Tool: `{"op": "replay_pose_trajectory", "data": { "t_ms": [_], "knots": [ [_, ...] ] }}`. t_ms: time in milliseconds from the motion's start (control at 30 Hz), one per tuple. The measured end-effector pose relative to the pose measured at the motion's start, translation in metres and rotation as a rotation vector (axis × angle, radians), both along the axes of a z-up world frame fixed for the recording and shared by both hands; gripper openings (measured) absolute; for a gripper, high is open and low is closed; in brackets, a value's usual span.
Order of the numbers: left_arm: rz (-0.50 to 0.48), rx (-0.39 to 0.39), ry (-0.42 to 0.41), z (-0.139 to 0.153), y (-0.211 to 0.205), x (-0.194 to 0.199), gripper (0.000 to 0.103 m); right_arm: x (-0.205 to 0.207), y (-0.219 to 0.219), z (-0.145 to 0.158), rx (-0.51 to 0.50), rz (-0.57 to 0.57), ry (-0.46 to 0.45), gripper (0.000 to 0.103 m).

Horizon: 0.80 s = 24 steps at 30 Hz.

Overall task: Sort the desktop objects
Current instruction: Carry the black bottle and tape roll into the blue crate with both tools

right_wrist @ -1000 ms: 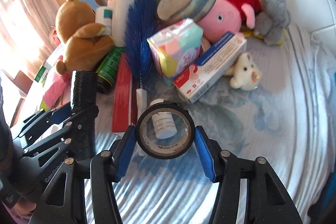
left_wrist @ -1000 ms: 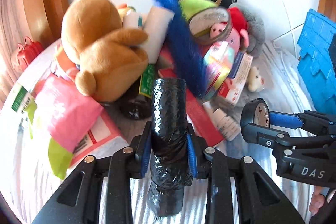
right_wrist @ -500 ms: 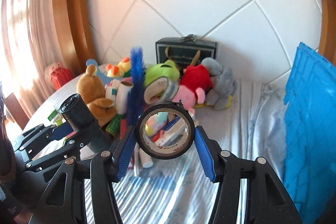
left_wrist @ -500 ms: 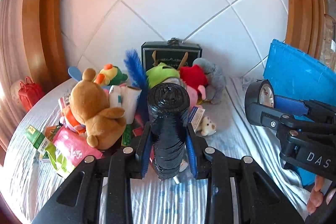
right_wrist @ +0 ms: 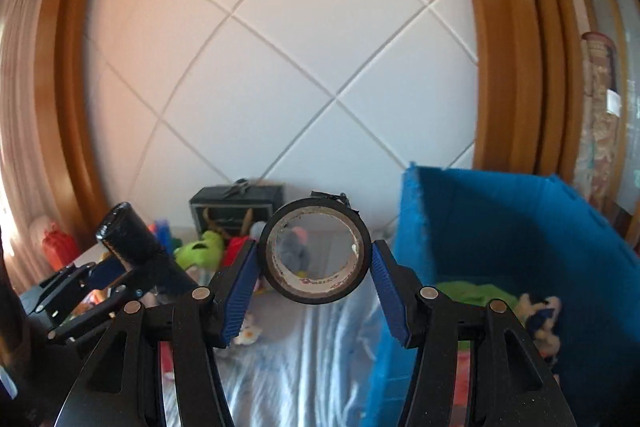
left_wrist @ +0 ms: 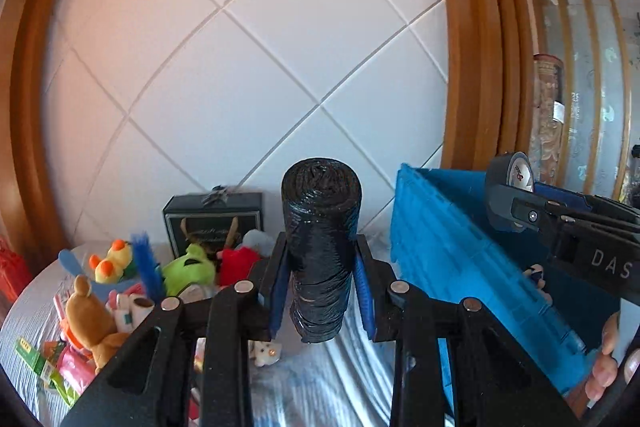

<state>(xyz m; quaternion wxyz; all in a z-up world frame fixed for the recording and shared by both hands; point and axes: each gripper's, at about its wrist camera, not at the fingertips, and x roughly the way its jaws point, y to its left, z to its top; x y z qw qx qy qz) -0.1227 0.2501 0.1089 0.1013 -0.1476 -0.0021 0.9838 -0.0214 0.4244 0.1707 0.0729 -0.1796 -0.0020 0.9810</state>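
While earlier low over the toys: both fingers, clamped on bag roll (left_wrist: 320, 251) and tape roll (right_wrist: 314, 251), now higher, nearer blue bin (right_wrist: 520, 227).

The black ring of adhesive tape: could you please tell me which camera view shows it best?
The right wrist view: the black ring of adhesive tape faces the lens, its hole open, clamped in the right tool. The left wrist view shows it only edge-on at the right margin.

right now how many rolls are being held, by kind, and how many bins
bag roll: 1
tape roll: 1
blue bin: 1
total: 3
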Motion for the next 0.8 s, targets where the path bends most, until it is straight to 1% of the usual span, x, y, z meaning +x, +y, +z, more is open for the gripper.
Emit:
{"op": "replay_pose_trajectory", "data": {
  "t_ms": [133,200,300,400,500,600,633,700,800],
  "knots": [
    [-0.09,0.019,0.039,0.038,0.054,-0.004,0.029,0.015,0.058,0.031,0.046,-0.115,0.002,0.056],
    [-0.13,0.026,0.066,0.057,0.082,-0.001,0.029,0.018,0.089,0.042,0.069,-0.16,-0.022,0.056],
    [-0.176,0.017,0.097,0.081,0.125,-0.003,0.029,0.021,0.136,0.051,0.099,-0.224,-0.064,0.056],
    [-0.227,0.02,0.068,0.091,0.168,-0.015,0.029,0.024,0.18,0.053,0.118,-0.279,-0.117,0.056],
    [-0.279,0.01,-0.017,0.086,0.211,-0.035,0.029,0.018,0.219,0.043,0.128,-0.316,-0.191,0.056],
    [-0.332,-0.042,-0.156,0.066,0.256,-0.062,0.029,0.005,0.25,0.021,0.168,-0.334,-0.281,0.056],
    [-0.343,-0.059,-0.207,0.057,0.268,-0.071,0.029,0.0,0.259,0.015,0.16,-0.325,-0.309,0.056],
    [-0.361,-0.091,-0.318,0.039,0.292,-0.09,0.029,-0.009,0.279,0.009,0.104,-0.302,-0.347,0.056],
    [-0.364,-0.134,-0.439,0.014,0.316,-0.113,0.029,-0.026,0.306,0.001,0.061,-0.318,-0.406,0.056]
  ]
}}
